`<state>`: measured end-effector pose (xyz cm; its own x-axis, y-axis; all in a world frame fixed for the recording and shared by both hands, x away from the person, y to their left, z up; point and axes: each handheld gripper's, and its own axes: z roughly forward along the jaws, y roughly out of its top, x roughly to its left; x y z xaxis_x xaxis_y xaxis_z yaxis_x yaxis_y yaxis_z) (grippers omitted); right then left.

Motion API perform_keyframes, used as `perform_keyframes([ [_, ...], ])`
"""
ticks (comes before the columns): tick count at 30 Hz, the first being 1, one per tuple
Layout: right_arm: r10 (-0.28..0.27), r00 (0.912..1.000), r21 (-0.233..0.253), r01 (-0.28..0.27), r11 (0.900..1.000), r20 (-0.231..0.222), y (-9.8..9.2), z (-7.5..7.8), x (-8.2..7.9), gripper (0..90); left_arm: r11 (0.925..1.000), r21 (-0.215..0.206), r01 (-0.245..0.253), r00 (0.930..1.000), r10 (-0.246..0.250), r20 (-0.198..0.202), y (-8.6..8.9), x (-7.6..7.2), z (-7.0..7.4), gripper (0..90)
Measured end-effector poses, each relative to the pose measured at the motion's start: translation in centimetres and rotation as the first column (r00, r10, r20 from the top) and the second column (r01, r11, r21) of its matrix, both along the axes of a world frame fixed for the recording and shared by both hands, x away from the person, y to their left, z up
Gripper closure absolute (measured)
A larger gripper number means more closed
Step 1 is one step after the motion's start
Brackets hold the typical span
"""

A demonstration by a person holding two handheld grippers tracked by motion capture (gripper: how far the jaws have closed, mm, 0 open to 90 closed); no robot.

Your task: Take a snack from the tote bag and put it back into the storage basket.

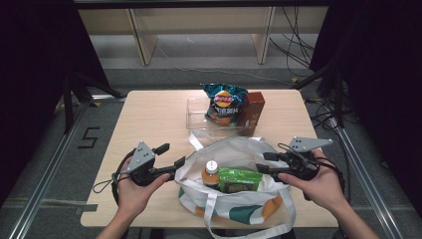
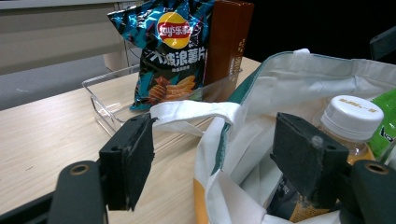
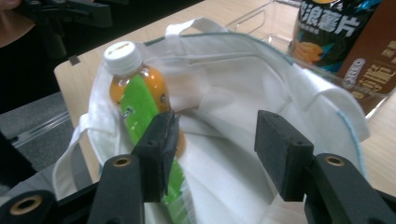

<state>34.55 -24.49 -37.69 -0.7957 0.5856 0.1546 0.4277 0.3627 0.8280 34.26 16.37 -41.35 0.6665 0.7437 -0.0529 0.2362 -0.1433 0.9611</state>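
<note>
Both grippers flank the white tote bag [image 1: 234, 189] at the table's near edge, the left gripper [image 1: 171, 158] at its left rim, the right gripper [image 1: 263, 163] at its right, apparently ready to unload it. Each stands with jaws wide apart, gripping nothing. Inside the bag: one orange drink bottle [image 1: 211, 173] and one green packet [image 1: 239, 180]. Beyond, the clear tray [image 1: 196, 114] already holds one chip bag [image 1: 224, 103] and one brown box [image 1: 251, 112], upright, side by side.

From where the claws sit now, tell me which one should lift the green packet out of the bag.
Probably right. The right claw hangs open beside the green packet; the bottle stands between it and the left claw.
</note>
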Motion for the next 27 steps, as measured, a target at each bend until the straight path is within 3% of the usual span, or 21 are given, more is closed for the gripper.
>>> perform_keyframes([
  [1, -0.001, 0.9995, -0.002, 0.001, 1.0, 0.033, -0.1, -0.1, 0.0, 48.4, 0.9999, 0.01, -0.005, 1.0, 0.005, -0.004, 0.0, -0.1, 0.1, 29.0],
  [2, -0.001, 1.0, 0.0, 0.001, 1.0, 0.004, 0.0, -0.1, -0.2, 48.4, 1.0, 0.009, -0.003, 1.0, 0.003, -0.004, -0.1, -0.1, 0.1, 29.0],
  [3, 0.024, 0.9994, -0.001, -0.024, 1.0, 0.026, -0.1, -0.2, -0.1, 48.3, 1.0, -0.002, 0.004, 1.0, -0.004, 0.0, -0.1, -0.1, 0.0, 29.0],
  [4, 0.007, 0.9999, 0.0, -0.007, 1.0, -0.009, 0.1, -0.2, -0.5, 48.2, 1.0, 0.0, 0.0, 1.0, 0.0, -0.001, -0.1, -0.1, 0.0, 29.0],
  [6, 0.023, 0.9997, 0.008, -0.023, 1.0, 0.007, 0.4, -0.5, -0.7, 48.1, 1.0, 0.005, -0.005, 1.0, 0.005, -0.003, 0.1, -0.1, 0.0, 29.0],
  [7, 0.034, 0.9994, 0.014, -0.034, 0.999, -0.012, 0.6, -0.5, -0.9, 48.1, 1.0, 0.003, -0.007, 1.0, 0.007, -0.003, 0.1, -0.2, 0.0, 29.0],
  [10, 0.061, 0.9981, -0.008, -0.061, 0.998, -0.008, 1.1, -0.9, -1.0, 48.9, 1.0, -0.003, -0.001, 1.0, 0.001, 0.005, 0.2, -0.1, 0.1, 29.0],
  [13, 0.088, 0.9949, -0.044, -0.09, 0.995, -0.05, 1.5, -1.4, -1.0, 50.2, 1.0, 0.007, -0.007, 1.0, 0.007, 0.0, 0.3, -0.1, 0.1, 29.0],
  [14, 0.084, 0.9961, -0.045, -0.085, 0.995, -0.027, 1.7, -1.6, -0.9, 50.8, 1.0, 0.006, -0.007, 1.0, 0.007, 0.0, 0.3, -0.1, 0.1, 29.0],
  [15, 0.1, 0.9933, -0.042, -0.103, 0.994, -0.058, 1.7, -1.6, -1.0, 51.2, 0.9999, 0.006, -0.009, 1.0, 0.009, -0.002, 0.2, -0.1, 0.0, 29.0],
  [19, 0.107, 0.9922, -0.064, -0.111, 0.992, -0.064, 2.0, -2.3, -1.1, 51.4, 1.0, 0.008, -0.005, 1.0, 0.005, -0.001, 0.1, -0.1, 0.0, 29.0],
  [20, 0.126, 0.991, -0.085, -0.129, 0.988, -0.045, 1.9, -2.5, -0.9, 51.4, 1.0, 0.009, -0.004, 1.0, 0.004, -0.002, 0.1, -0.1, 0.0, 29.0],
  [21, 0.126, 0.9883, -0.075, -0.133, 0.988, -0.086, 2.0, -2.6, -1.1, 51.6, 1.0, 0.01, -0.003, 1.0, 0.003, -0.002, 0.1, -0.1, 0.0, 28.9],
  [23, 0.128, 0.9901, -0.088, -0.132, 0.987, -0.059, 2.1, -3.0, -0.9, 52.2, 1.0, 0.005, 0.001, 1.0, -0.001, 0.0, 0.0, -0.1, 0.0, 28.9],
  [24, 0.125, 0.9894, -0.094, -0.131, 0.987, -0.074, 2.2, -3.1, -0.9, 53.1, 0.9999, 0.013, -0.002, 1.0, 0.002, -0.003, 0.0, -0.1, 0.0, 28.9],
  [25, 0.13, 0.9899, -0.1, -0.135, 0.986, -0.055, 2.2, -3.3, -0.9, 54.3, 0.9999, 0.01, -0.001, 1.0, 0.002, -0.003, 0.0, -0.1, 0.0, 28.9],
  [27, 0.135, 0.9891, -0.103, -0.141, 0.985, -0.059, 2.2, -3.4, -0.8, 56.7, 0.9999, 0.011, -0.001, 1.0, 0.001, -0.002, 0.0, -0.1, 0.0, 28.9],
])
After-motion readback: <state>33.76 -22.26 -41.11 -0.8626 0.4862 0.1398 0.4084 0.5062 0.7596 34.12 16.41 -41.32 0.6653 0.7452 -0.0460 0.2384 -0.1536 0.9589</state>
